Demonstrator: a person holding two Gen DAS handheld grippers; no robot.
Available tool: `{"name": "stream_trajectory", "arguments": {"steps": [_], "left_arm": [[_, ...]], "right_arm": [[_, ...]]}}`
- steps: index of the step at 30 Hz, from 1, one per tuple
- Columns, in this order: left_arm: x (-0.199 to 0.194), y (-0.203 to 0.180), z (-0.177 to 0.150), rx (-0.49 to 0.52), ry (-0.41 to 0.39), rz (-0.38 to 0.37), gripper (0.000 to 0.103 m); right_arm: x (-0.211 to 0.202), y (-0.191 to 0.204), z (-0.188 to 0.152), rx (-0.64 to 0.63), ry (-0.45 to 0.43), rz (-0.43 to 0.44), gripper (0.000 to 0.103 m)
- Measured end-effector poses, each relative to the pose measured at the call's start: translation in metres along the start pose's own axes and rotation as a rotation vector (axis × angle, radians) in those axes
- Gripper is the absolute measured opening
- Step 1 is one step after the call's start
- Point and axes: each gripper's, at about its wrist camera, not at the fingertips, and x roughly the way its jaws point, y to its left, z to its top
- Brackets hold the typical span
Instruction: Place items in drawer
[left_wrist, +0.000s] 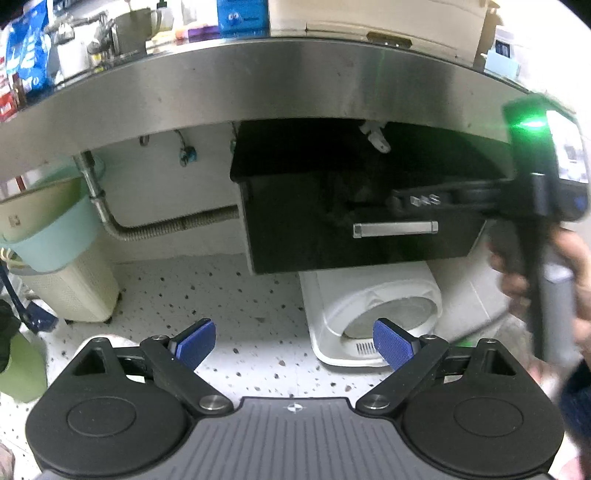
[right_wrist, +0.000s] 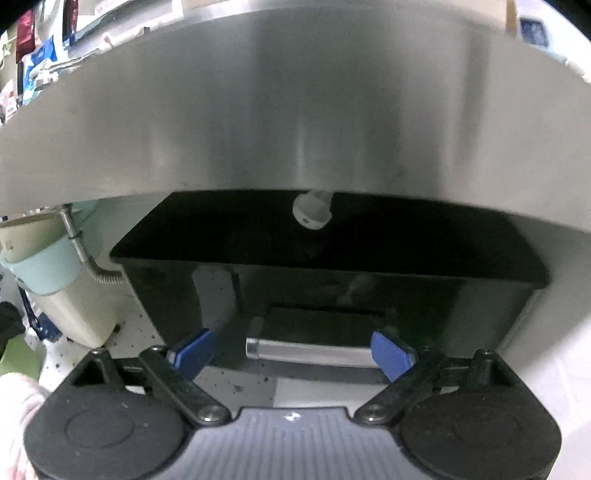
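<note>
drawer (right_wrist: 332, 295): black, hung under the steel bench (left_wrist: 258, 85), looks shut or nearly so; interior not visible
handle (right_wrist: 310, 349): silver bar, right gripper (right_wrist: 295, 354) lined up just in front of it, no contact seen
right jaws: wide apart, empty
left gripper (left_wrist: 293, 343): well back over the floor, jaws wide apart, empty
items: clutter sits on the bench top, none held
progress: at the start; judging drawer opening comes first, all placing left
</note>
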Motion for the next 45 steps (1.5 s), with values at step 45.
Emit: {"name": "stream_trajectory", "arguments": {"steps": [45], "left_arm": [[-0.065, 0.004, 0.07, -0.004, -0.084, -0.007, 0.093]], "right_arm": [[-0.179, 0.045, 0.024, 0.067, -0.017, -0.152, 0.092]]}}
